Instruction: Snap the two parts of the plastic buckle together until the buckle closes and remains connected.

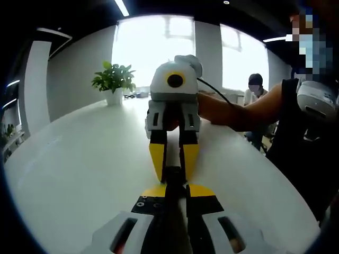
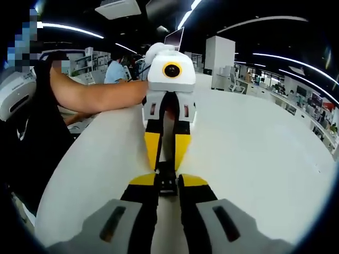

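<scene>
In the left gripper view, the left tongs pinch a dark buckle above the white table, tip to tip with the right tongs straight ahead. In the right gripper view, the right tongs grip the buckle against the left tongs; the buckle's long axis runs along both tongs, so closing looks like a straight push together.

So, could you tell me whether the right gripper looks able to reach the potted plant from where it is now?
Probably not as things stand. The right gripper is shut on the black buckle, nose to nose with the left gripper, while the potted plant stands far off across the white table.
</scene>
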{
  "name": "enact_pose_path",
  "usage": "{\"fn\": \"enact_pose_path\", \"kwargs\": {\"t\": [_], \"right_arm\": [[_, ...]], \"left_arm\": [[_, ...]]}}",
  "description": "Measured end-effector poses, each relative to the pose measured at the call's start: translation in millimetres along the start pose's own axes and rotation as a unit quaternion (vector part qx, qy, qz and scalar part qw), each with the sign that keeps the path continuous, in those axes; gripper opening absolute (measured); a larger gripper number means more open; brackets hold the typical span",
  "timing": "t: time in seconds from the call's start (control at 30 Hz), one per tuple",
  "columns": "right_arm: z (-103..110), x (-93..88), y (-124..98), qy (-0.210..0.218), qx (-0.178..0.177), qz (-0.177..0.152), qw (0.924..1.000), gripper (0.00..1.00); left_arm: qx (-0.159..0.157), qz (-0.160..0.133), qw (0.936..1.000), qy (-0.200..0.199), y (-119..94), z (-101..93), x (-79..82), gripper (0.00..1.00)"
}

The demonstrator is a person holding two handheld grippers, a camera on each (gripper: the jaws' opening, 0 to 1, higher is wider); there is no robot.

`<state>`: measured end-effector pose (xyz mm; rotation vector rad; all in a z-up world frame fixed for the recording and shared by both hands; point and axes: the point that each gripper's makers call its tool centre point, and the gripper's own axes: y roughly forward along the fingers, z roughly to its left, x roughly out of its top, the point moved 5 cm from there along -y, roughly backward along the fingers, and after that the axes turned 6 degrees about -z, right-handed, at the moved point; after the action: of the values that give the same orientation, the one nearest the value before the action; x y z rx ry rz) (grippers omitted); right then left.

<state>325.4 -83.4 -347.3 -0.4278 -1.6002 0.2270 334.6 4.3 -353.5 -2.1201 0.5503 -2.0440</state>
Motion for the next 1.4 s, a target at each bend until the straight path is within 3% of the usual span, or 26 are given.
{"fn": "enact_pose_path", "kwargs": {"t": [0.07, 0.13, 0.37, 0.4, 1.27, 1.33, 1.37, 1.4], "right_arm": [[1.1, 0.1, -0.7, 0.004, 0.007, 0.000, 1.0000, 0.28], [-1.6, 0.3, -1.2, 0.005, 0.003, 0.002, 1.0000, 0.28], [-5.0, -2.4, -11.9, 0.028, 0.005, 0.014, 0.9995, 0.18], [-5.0, -2.4, -11.7, 0.029, 0.006, 0.014, 0.9994, 0.12], [2.1, -1.7, -9.5, 0.007, 0.030, 0.025, 0.9992, 0.08], [8.2, 1.9, -5.4, -0.002, 0.049, 0.030, 0.9983, 0.08], [5.0, 4.0, -10.7, -0.016, 0.034, 0.036, 0.9986, 0.07], [6.0, 4.2, -11.9, -0.008, 0.036, 0.033, 0.9988, 0.08]], "left_arm": [[0.000, 0.000, 1.0000, 0.000, 0.0, 0.1, -0.1, 0.08], [0.000, -0.001, 1.0000, -0.001, -0.1, 0.4, -0.1, 0.08], [-0.001, -0.001, 1.0000, -0.001, -0.2, 1.3, -0.6, 0.08], [-0.001, -0.001, 1.0000, -0.001, -0.3, 1.2, -0.7, 0.08], [-0.020, 0.002, 0.9998, 0.007, 2.3, -5.0, -0.7, 0.07], [-0.020, -0.016, 0.9996, 0.014, 10.7, -7.3, 5.3, 0.07], [-0.028, -0.001, 0.9995, 0.014, -0.7, -12.1, -1.1, 0.07], [-0.028, -0.001, 0.9995, 0.013, 2.8, -15.9, -1.1, 0.07]]}}
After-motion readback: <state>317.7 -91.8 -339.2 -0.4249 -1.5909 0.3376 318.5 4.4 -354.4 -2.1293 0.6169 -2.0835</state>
